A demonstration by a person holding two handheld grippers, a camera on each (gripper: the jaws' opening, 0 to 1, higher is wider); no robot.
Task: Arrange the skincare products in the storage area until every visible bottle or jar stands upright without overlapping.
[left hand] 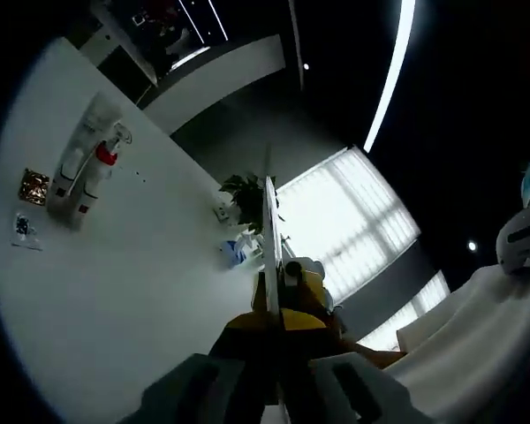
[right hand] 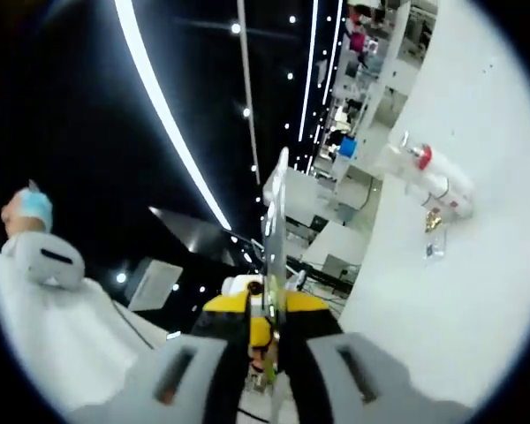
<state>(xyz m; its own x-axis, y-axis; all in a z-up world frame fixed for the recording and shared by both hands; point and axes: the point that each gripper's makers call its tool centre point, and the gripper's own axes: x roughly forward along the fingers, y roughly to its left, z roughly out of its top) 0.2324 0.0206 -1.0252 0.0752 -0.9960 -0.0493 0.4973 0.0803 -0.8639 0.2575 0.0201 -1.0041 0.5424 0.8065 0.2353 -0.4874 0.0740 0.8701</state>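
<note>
white tabletop (left hand: 115, 291) fills the left gripper view, rolled hard over. the left gripper (left hand: 272, 265) has its jaws pressed together, holding nothing, well away from the skincare bottles (left hand: 84, 172), which sit clustered far off beside a gold sachet (left hand: 33, 186).

in the right gripper view the right gripper (right hand: 274, 238) is also pinched closed and empty. the red-capped bottle (right hand: 433, 181) seems to run lengthwise along the table, cap toward the far edge. reaching at this roll could knock the cluster over.
</note>
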